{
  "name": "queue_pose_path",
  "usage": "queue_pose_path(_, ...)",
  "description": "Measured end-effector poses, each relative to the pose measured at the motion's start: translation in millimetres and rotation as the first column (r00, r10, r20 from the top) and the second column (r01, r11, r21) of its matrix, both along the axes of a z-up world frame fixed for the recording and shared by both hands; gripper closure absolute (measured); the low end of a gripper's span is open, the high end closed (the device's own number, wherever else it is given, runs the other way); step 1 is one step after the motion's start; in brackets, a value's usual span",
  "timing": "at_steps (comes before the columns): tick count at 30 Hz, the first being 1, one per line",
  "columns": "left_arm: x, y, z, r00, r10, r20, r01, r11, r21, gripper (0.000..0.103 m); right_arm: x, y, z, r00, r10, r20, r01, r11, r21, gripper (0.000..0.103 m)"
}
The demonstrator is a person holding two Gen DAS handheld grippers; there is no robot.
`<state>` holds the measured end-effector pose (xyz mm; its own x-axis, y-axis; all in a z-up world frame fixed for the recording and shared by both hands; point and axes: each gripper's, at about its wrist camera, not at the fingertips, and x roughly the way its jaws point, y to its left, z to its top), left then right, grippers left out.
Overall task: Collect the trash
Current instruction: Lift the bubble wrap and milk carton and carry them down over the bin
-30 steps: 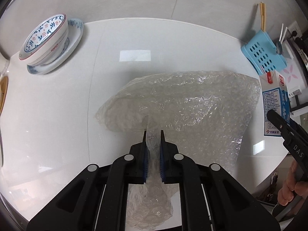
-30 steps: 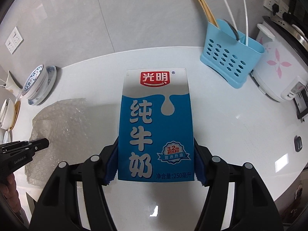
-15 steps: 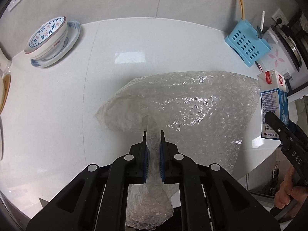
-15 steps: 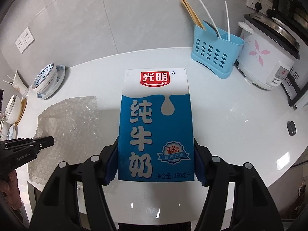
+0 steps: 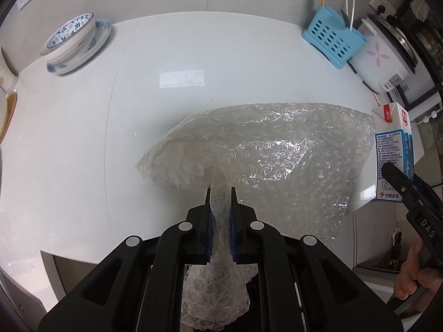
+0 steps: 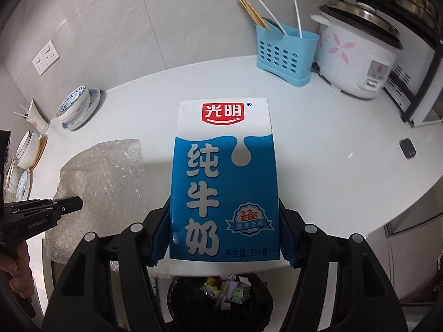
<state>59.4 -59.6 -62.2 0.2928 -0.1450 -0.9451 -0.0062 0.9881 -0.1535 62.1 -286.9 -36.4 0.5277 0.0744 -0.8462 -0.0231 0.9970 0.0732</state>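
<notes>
2 loads hang clear of the counter (image 6: 346, 149): left gripper (image 5: 220, 193) pinched shut on the bubble wrap (image 5: 277, 160); right gripper (image 6: 224, 235) clamping the milk carton (image 6: 224, 182); centre each over the trash bin (image 6: 218, 301) below the carton before letting go, carton first.

the milk carton (image 6: 224, 182) reads "光明", "纯牛奶", "3.2" and "250". the left gripper (image 6: 74, 204) bears "genrobot.ai". the right gripper (image 5: 398, 182) bears "das".
</notes>
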Motion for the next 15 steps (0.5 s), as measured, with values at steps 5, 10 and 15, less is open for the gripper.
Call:
queue_pose_path(5,-26,-9,-5,1.000,-0.004,-0.003,0.004,1.000,-0.001,0.095,-33,-11,-11,1.000,0.006,-0.018,-0.007,1.000,-0.007,0.042)
queue_pose_path(10,-52,-20,-15,1.000,-0.004,-0.017,0.004,1.000,0.005,0.095,-63,-21,-22,1.000,0.012,-0.029,-0.012,1.000,0.002,0.042)
queue_pose_path(15,-83,-33,-32,0.999,-0.009,-0.040,0.009,1.000,0.008,0.095,-92,-32,-33,0.999,0.019,-0.044,-0.019,1.000,0.005,0.042)
